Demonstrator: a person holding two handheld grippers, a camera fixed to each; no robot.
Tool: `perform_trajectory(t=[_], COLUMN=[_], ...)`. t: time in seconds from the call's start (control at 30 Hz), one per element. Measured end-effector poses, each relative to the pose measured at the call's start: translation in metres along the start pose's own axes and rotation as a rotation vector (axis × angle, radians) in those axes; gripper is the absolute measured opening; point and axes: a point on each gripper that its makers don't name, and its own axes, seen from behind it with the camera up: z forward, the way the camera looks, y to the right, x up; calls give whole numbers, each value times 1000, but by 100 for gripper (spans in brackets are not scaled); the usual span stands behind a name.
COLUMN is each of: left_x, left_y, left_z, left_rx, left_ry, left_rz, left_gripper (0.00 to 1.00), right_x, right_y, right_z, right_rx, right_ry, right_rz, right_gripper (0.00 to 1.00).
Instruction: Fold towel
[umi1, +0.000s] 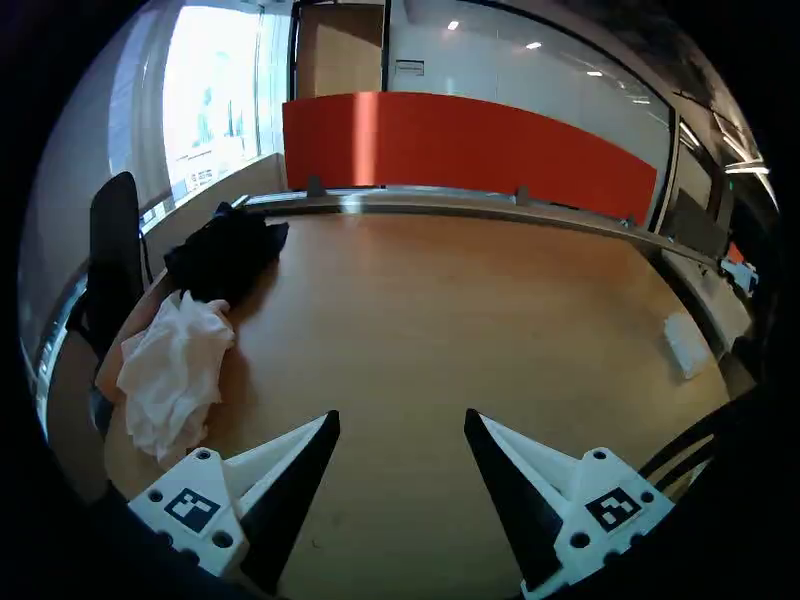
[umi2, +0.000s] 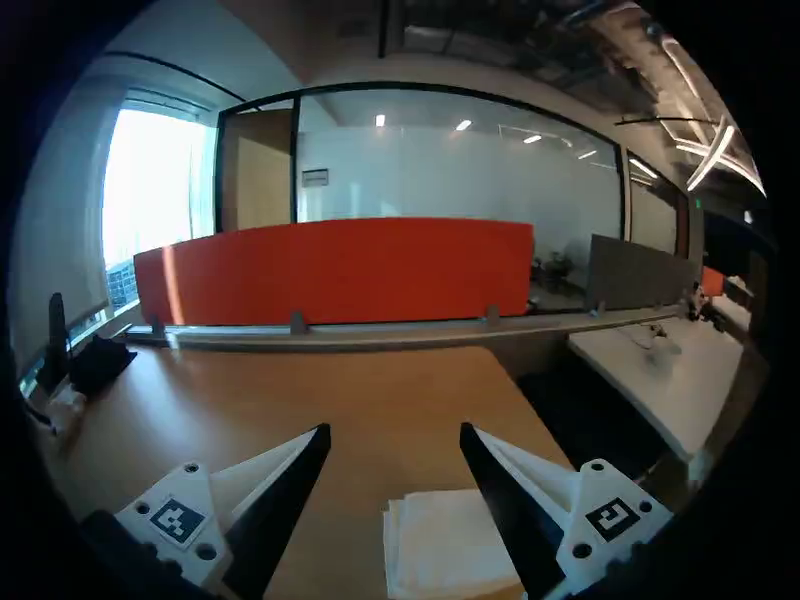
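I held my left gripper (umi1: 401, 414) released, its fingers spread wide above bare wood near the front edge of the desk (umi1: 430, 300), with nothing between them. A crumpled white towel (umi1: 175, 375) lay at the desk's left edge, spilling toward the front-left corner. Just behind it, touching it, sat a heap of black cloth (umi1: 225, 250) near the back-left corner. A dark chair (umi1: 110, 250) stood beyond that left edge. Along the back edge ran an orange divider panel (umi1: 460, 150).

My right gripper (umi2: 394, 428) was released too, hanging over the desk's front-right part. A folded white towel (umi2: 440, 545) lay flat below it near the front edge, mostly between the fingers and partly under the right one. From the left gripper view, a folded white towel (umi1: 688, 343) lay by the right edge.
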Motion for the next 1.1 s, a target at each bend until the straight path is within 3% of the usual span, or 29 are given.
perform_trajectory(t=[0.37,0.77,1.1], left_x=[52,140,189], left_y=[-2,-14,-20], left_z=[12,21,24], left_rx=[-10,15,11], left_ry=[137,348,451], left_rz=[27,72,58], left_gripper=[92,93,92], right_x=[34,63,77], right_y=[-35,-86,-133], right_z=[-4,-7,-3], right_rx=[28,55,76], right_ry=[86,156,187], right_rz=[3,-1,-3], right_gripper=[100,100,100])
